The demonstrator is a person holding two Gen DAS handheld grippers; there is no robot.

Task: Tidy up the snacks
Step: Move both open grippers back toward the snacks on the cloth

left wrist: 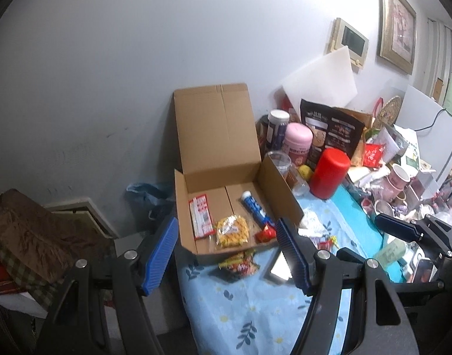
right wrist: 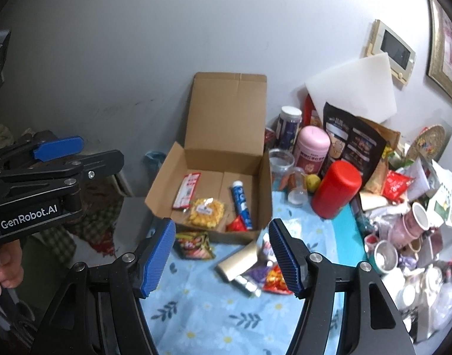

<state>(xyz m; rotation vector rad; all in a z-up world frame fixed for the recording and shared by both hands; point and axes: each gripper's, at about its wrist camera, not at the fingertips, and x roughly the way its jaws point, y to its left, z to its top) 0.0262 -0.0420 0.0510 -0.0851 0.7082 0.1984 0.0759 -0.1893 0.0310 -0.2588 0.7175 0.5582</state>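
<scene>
- Above the near edge of the flowered tablecloth (right wrist: 226, 310), the right claw (right wrist: 223, 256) hung with its blue pads spread wide and nothing between them.
- The left claw (left wrist: 226, 254) was likewise wide apart and empty, hovering just in front of the cardboard box (left wrist: 280, 188); the right-wrist view also showed it from the side at the left.
- Just ahead of the right claw lay the loose snacks: a dark red-and-yellow packet (right wrist: 194, 245) touching the front wall of the box, a gold foil pouch (right wrist: 240, 259), and a small heap of bright wrappers (right wrist: 270, 275) beside the right pad.
- Inside the open box, with its lid flap standing against the wall, were a red-and-white sachet (right wrist: 187, 190), a clear bag of yellow snacks (right wrist: 206, 211), a blue-and-white tube (right wrist: 241, 204) and a small red wrapper (right wrist: 236, 224).
- Beyond the box stood a red canister (right wrist: 337, 189), a pink jar (right wrist: 311, 151), a dark printed bag (right wrist: 354, 148) and a crowd of mugs and clutter to the right; whether any of it belonged to the job I could not tell.
- By my reckoning the sorting was partly done: four items sat in the box, while at least the dark packet, the foil pouch and the wrappers were left on the cloth.
</scene>
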